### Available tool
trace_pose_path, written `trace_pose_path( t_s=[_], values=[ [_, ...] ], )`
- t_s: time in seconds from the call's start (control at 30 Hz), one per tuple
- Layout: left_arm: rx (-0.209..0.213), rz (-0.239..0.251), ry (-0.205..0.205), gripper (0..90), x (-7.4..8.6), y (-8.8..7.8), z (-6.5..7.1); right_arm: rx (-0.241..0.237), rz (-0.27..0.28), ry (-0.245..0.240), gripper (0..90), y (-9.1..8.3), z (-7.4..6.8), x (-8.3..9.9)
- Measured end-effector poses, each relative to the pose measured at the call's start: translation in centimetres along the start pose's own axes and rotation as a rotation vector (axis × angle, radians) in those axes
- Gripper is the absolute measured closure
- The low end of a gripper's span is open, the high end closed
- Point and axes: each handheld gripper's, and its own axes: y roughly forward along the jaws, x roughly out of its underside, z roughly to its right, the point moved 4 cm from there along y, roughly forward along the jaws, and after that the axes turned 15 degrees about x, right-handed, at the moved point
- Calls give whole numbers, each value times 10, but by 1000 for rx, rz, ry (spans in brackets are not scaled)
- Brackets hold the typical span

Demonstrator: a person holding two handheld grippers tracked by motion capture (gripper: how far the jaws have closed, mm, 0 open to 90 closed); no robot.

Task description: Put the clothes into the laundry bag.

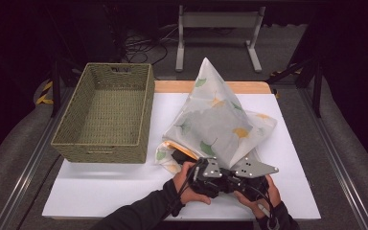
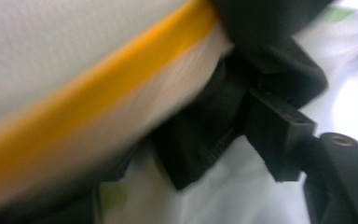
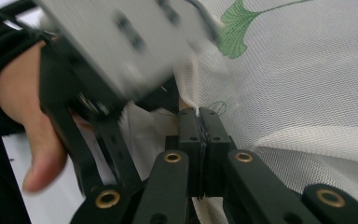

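A white mesh bag printed with green and yellow leaves stands in a peak on the white table top. Its mouth, edged with an orange strip, faces the near side. A black cloth lies at that mouth. My left gripper is pushed in there; one finger stands well off to the side, so it looks open, with the black cloth and the orange-edged fabric in between. My right gripper is shut on the bag's mesh edge, close beside the left gripper's grey plate.
A woven green basket stands at the table's left, with nothing in it that I can see. A wooden strip runs along the far edge. Beyond the table stands a grey metal frame on a dark floor.
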Motion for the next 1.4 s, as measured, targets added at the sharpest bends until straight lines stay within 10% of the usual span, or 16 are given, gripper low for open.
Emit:
trace_pose_path(
  t_s=[0.17, 0.3, 0.53, 0.83, 0.93, 1.13, 1.4],
  values=[
    [-21, -32, -30, 541, -6, 9, -10, -2, -4, 1, 894, 0, 1, 1],
    [-54, -25, -36, 842, -5, 5, -19, 2, -8, 0, 894, 0, 1, 2],
    [-174, 23, -50, 863, -5, -10, -34, -11, -8, 8, 894, -2, 2, 3],
    [-340, 231, -205, 865, 5, -40, -66, -44, -15, -1, 895, -6, -2, 4],
    [-345, 248, -211, 860, 6, -41, -70, -39, -26, -5, 895, -4, -2, 6],
    [-195, 278, -170, 736, 6, -44, -57, 0, -54, -24, 894, 0, 2, 11],
    [-154, 169, -82, 453, 22, -78, -30, 14, -26, -11, 894, -3, 4, 8]
  ],
)
